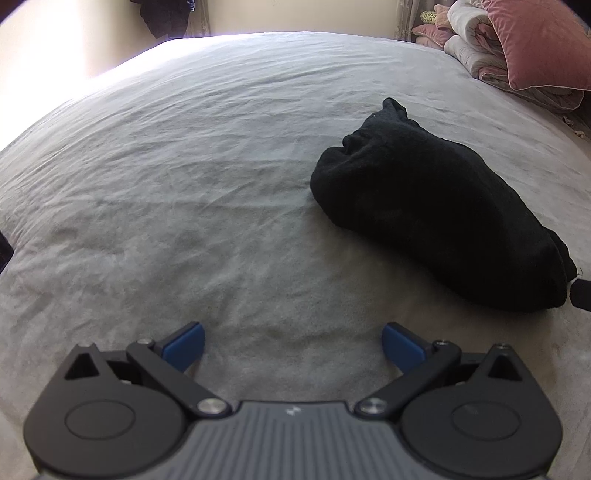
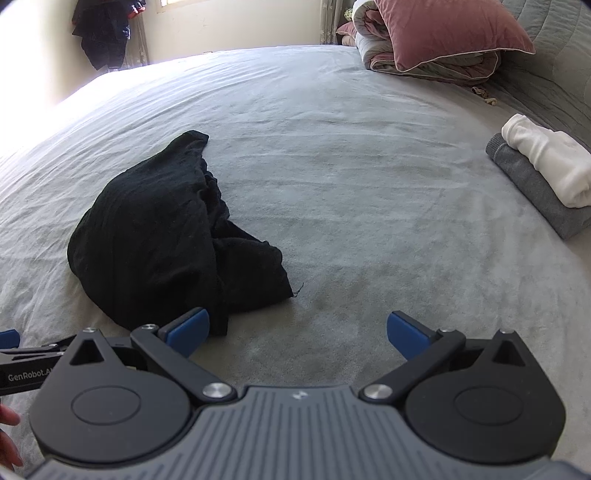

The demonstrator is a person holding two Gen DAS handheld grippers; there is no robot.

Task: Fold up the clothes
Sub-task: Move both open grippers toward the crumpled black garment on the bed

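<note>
1. Hovering over the bed [image 1: 184, 184], the left gripper [image 1: 293, 345] has its blue pads spread wide with nothing between them, only grey sheet below.
2. The black garment [image 1: 436, 206] lies in a crumpled heap on the bed, ahead and to the right in the left view, apart from that gripper.
3. Over to the right gripper [image 2: 297, 336]: its jaws stand wide open too, holding nothing, while its left pad [image 2: 188, 332] sits just in front of the heap's near edge; whether it touches, I cannot tell.
4. At the bed's right edge, a folded white garment [image 2: 546, 170] rests on a folded grey one [image 2: 532, 195], well apart from the heap.
5. At the far right corner, a pink pillow [image 2: 443, 33] sits on a rolled quilt [image 2: 436, 68].
6. Dark clothes [image 2: 105, 33] hang by the far wall.
</note>
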